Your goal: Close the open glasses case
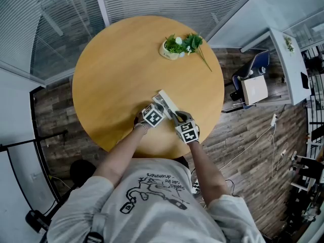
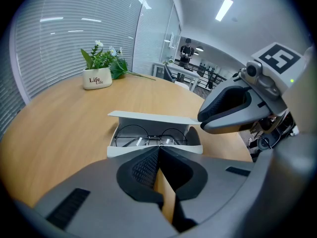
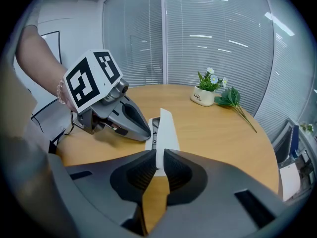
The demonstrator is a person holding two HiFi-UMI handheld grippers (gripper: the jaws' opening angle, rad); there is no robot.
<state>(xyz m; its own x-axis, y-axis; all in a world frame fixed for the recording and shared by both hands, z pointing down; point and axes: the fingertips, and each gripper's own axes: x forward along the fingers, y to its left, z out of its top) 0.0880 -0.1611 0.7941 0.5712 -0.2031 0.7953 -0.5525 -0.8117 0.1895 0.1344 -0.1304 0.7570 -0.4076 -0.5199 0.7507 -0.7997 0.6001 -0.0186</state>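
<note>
Right gripper (image 3: 159, 157) pinches the raised lid (image 3: 166, 130) of the white rectangular glasses case (image 2: 124, 151) — axis running straight ahead; left gripper (image 2: 158, 151) closed, empty — case crosswise.

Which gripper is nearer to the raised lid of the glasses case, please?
Right. The right gripper has the end of the lid between its jaws. The left gripper sits at the front wall of the glasses case, on the side opposite the lid, jaws together.

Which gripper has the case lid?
The right gripper: its fingers clamp the raised lid at its end. The left gripper sits shut and empty before the glasses case.
</note>
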